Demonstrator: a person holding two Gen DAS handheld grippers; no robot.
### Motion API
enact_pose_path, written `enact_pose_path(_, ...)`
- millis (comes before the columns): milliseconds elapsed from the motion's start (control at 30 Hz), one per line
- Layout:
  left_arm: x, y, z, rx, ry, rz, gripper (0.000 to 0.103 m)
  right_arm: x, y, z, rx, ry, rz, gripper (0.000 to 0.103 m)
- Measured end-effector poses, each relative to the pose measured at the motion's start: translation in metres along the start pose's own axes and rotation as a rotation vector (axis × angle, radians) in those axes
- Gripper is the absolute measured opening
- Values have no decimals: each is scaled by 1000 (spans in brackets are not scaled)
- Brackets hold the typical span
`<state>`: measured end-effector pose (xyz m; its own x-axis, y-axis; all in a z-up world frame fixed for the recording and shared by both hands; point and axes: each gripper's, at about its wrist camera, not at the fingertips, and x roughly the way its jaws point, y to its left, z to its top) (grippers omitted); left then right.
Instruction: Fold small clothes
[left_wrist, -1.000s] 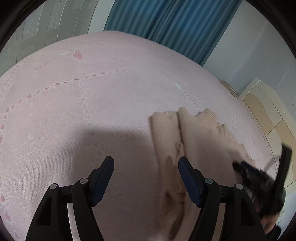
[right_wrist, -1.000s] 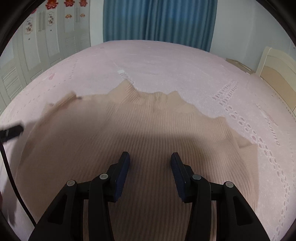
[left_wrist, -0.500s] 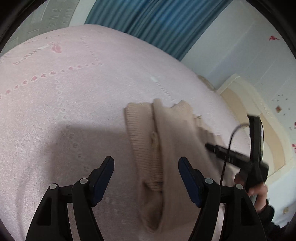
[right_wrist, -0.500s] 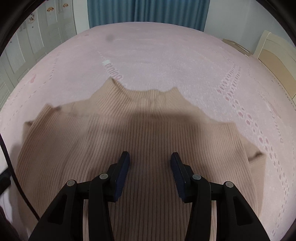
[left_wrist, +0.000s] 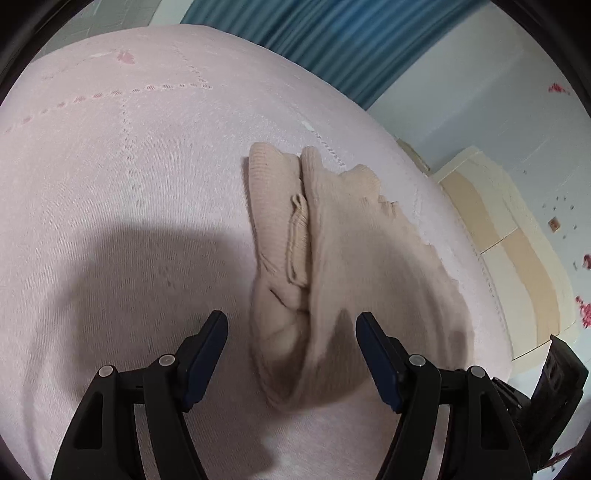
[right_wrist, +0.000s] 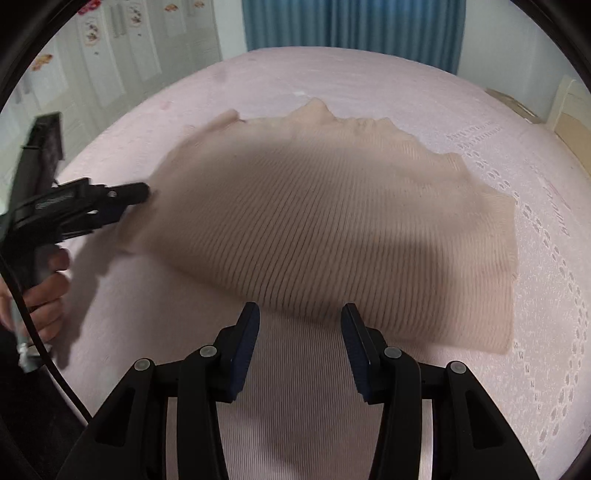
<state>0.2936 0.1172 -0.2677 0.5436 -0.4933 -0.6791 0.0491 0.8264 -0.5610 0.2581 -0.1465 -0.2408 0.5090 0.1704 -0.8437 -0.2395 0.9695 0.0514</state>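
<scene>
Jaws of the left gripper (left_wrist: 291, 334) stand well apart, straddling the near end of a beige ribbed sweater (left_wrist: 332, 258) without pinching it; the blue pads sit at about 7 and 5 o'clock in the left wrist view, and the knit bunches into soft folds between them. Whether the pads actually brush the fabric is hard to say, as that end is blurred.

Seen from the right wrist camera, the left gripper (right_wrist: 142, 194) reaches in from 9 o'clock, its black tips at the sweater's left edge, with a hand (right_wrist: 44, 291) wrapped around its handle below and a black cable trailing down.

The right gripper (right_wrist: 300, 328) also has its jaws parted, narrower than the left, and grips nothing: its pads hover at 6 o'clock just at the garment's near hem, with bare bedspread (right_wrist: 147, 314) showing between them.

The sweater (right_wrist: 332, 229) lies spread across the middle of the bed, wide and roughly fan-shaped, with fine parallel ribs running across it and a scalloped far edge towards 12 o'clock. A folded sleeve with a ribbed cuff lies along its left side in the left wrist view.

The bedspread is pale pink, finely woven, with rows of eyelet openwork. Blue pleated curtains (right_wrist: 351, 26) hang at 12 o'clock, and a cream headboard (left_wrist: 517, 240) stands at 3 o'clock.
</scene>
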Motion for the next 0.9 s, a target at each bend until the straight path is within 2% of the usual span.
enact_pose_path(100,6,-8,-3,22,5,14,71,-18,-17,10,23,-108,-20,46)
enact_pose_path(200,16,-17,1,42,7,44,72,-26,-47,15,114,-177,3,46)
enact_pose_path(300,32,-26,13,50,15,75,72,-23,-78,5,210,-183,35,46)
enact_pose_path(400,42,-28,23,31,14,86,72,-15,-98,-1,258,-152,2,46)
enact_pose_path(467,45,-27,27,9,15,90,71,-16,-108,0,276,-166,-9,46)
enact_pose_path(600,49,-25,37,-56,11,105,36,-22,-127,-1,318,-210,-44,46)
enact_pose_path(667,47,-23,41,-106,24,77,30,-26,-138,-6,344,-237,-35,46)
enact_pose_path(733,45,-26,42,-146,25,80,28,-30,-152,-13,376,-258,-32,46)
enact_pose_path(833,35,-39,46,-145,13,115,26,-34,-173,-23,437,-289,-15,46)
enact_pose_path(900,28,-62,52,-122,-8,130,24,-34,-189,-31,491,-313,0,46)
